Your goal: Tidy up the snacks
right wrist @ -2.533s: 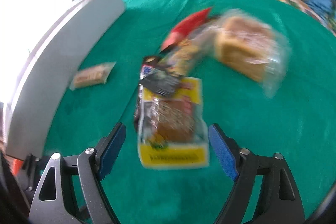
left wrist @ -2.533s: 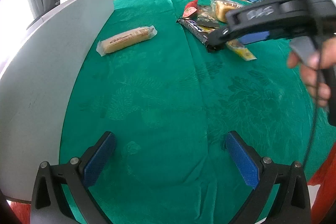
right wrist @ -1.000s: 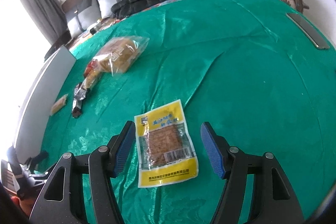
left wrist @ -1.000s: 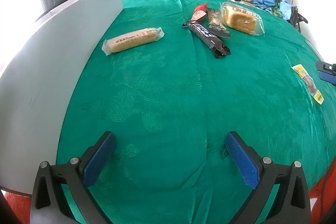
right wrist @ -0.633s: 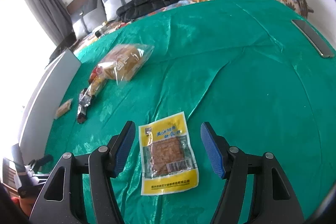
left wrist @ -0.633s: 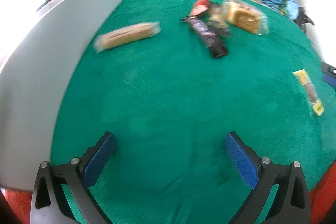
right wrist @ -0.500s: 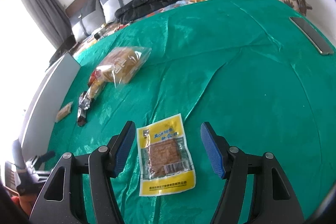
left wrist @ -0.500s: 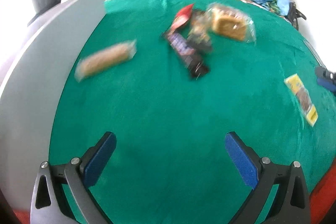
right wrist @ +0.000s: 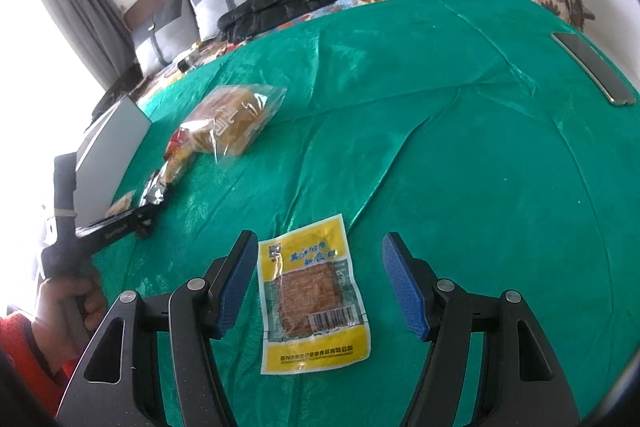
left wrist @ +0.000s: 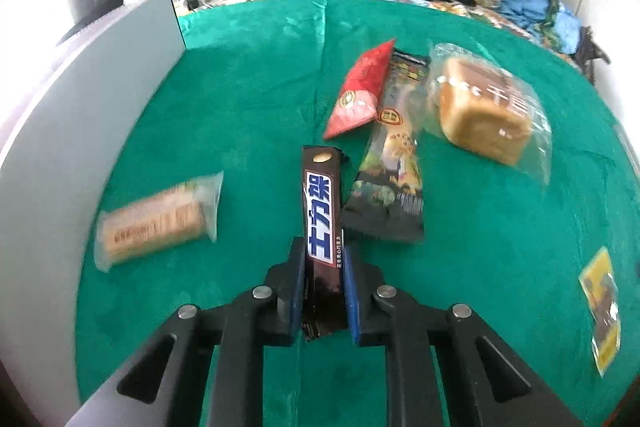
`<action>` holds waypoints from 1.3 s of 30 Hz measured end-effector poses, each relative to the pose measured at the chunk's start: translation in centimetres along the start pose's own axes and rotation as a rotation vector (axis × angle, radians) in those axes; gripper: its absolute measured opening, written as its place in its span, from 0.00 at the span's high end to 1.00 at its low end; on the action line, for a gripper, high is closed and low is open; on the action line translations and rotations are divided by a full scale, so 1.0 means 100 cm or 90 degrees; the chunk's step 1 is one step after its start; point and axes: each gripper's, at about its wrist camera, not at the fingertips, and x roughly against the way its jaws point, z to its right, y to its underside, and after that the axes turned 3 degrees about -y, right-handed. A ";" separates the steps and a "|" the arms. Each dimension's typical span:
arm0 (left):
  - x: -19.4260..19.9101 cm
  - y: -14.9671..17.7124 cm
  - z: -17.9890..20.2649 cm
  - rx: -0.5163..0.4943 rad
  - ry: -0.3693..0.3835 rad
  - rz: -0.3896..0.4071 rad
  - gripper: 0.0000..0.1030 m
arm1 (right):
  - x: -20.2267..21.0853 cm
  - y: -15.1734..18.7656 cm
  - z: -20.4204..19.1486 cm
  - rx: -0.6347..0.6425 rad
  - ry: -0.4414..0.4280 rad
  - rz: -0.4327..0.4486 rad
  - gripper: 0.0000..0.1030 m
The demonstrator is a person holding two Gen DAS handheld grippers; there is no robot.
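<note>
Gripping the brown chocolate bar [left wrist: 323, 227]: left tool [left wrist: 324, 267] clamped on its near half, far end pointing away over the green counter [left wrist: 240, 131]. Just right of the bar lies a dark snack pouch [left wrist: 390, 183], with a red packet [left wrist: 362, 95] at its far left, overlapping its edge. Bagged bread loaf [left wrist: 486, 111] sits further right, touching the pouch's far end. Wrapped biscuit roll [left wrist: 156, 223] lies left of the bar, near the grey panel [left wrist: 92, 115] along the counter's left edge. Yellow jerky packet [left wrist: 602, 307] sits near right, well apart from the cluster.

Right tool [right wrist: 318, 287] is spread wide, pads either side of the yellow jerky packet [right wrist: 312, 293] lying flat on the counter, not touching it. Phone [right wrist: 592, 67] lies at far right.
</note>
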 end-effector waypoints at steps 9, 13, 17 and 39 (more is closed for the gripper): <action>0.056 0.086 -0.018 -0.054 0.049 -0.025 0.56 | -0.005 0.002 0.001 -0.009 -0.003 -0.011 0.33; 0.059 0.089 -0.011 -0.089 0.001 0.009 0.19 | -0.006 0.002 0.012 -0.043 0.009 -0.010 0.33; 0.042 0.081 -0.019 -0.045 0.012 0.000 0.17 | -0.006 0.007 0.024 -0.068 0.036 -0.014 0.33; 0.034 0.089 -0.030 -0.028 -0.003 0.028 0.00 | -0.010 0.015 0.036 -0.116 0.004 -0.031 0.32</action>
